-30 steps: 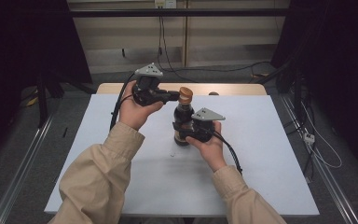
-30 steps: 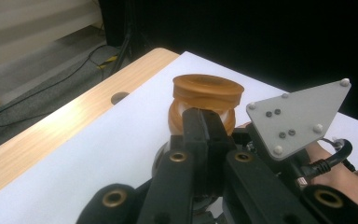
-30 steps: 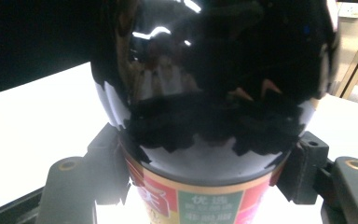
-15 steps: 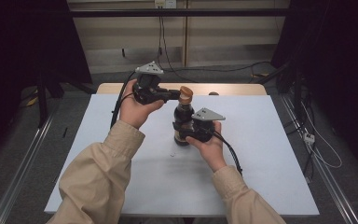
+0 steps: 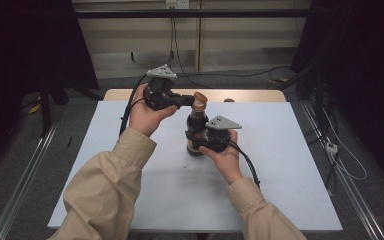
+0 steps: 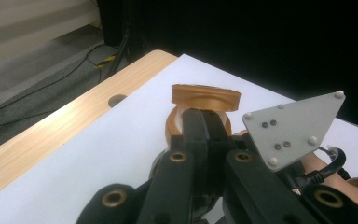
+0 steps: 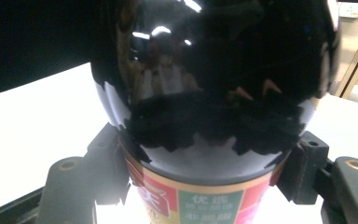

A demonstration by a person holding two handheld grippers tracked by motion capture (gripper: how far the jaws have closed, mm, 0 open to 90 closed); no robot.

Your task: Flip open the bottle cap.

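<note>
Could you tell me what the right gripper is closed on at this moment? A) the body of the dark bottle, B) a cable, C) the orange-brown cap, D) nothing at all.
A: in the right gripper view the right gripper has its fingers pressed on either side of the dark bottle, just above its label; the high view shows the bottle standing on the table.
</note>
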